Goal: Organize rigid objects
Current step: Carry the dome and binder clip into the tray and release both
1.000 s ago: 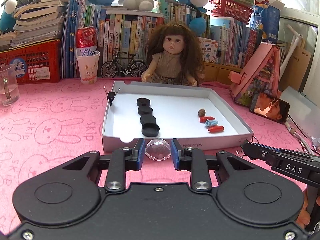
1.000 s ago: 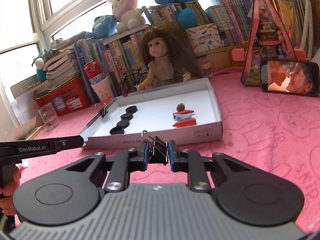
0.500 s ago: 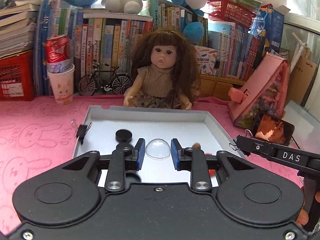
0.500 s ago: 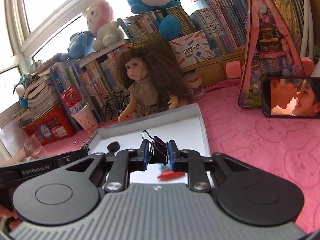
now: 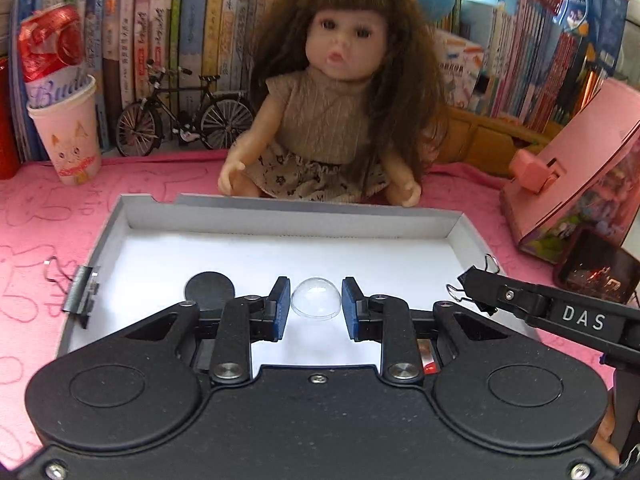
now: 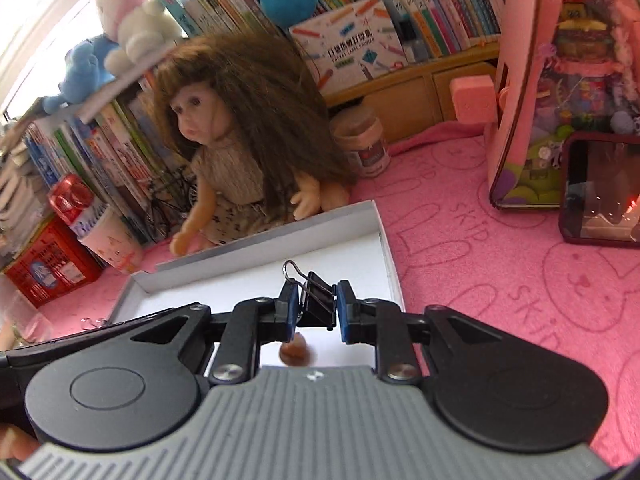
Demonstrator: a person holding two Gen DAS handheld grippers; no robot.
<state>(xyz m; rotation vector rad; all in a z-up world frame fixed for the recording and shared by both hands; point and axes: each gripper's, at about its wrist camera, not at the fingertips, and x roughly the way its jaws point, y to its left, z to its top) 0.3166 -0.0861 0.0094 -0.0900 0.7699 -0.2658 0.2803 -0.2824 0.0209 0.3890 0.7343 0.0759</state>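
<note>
Left tool [image 5: 316,307] pinching clear dome [image 5: 316,298], right tool [image 6: 317,312] clamped on binder clip [image 6: 316,300], both above white tray [image 5: 256,216] ahead; risk: slick dome squirting out, clip twisting free.

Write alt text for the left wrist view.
The left gripper holds a clear plastic dome between its fingers, above a shallow white box containing a black disc. A long-haired doll sits behind the box on a pink cloth.
</note>
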